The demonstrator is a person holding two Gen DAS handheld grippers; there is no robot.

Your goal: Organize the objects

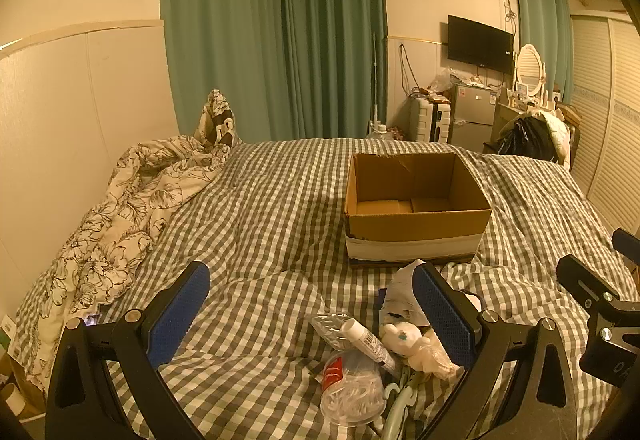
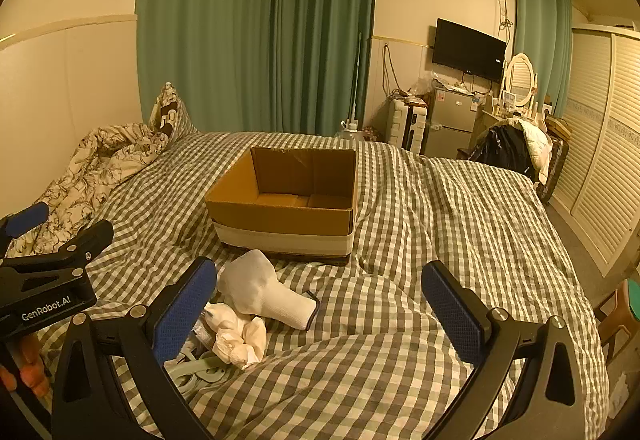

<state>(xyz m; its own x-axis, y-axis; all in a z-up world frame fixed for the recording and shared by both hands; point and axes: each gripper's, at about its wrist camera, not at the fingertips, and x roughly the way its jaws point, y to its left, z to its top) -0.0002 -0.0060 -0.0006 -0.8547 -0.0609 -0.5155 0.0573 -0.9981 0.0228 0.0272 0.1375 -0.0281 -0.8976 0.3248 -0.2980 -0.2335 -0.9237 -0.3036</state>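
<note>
An open, empty cardboard box stands on the checked bed; it also shows in the right wrist view. In front of it lies a small pile: a white sock, a white plush toy, a white tube, a clear plastic bag with a red label, a foil packet and a pale green hanger. My left gripper is open and empty above the pile's left side. My right gripper is open and empty, just right of the pile.
A crumpled floral quilt lies along the bed's left side by the wall. Green curtains, a suitcase, a small fridge, a TV and louvred wardrobe doors stand beyond the bed.
</note>
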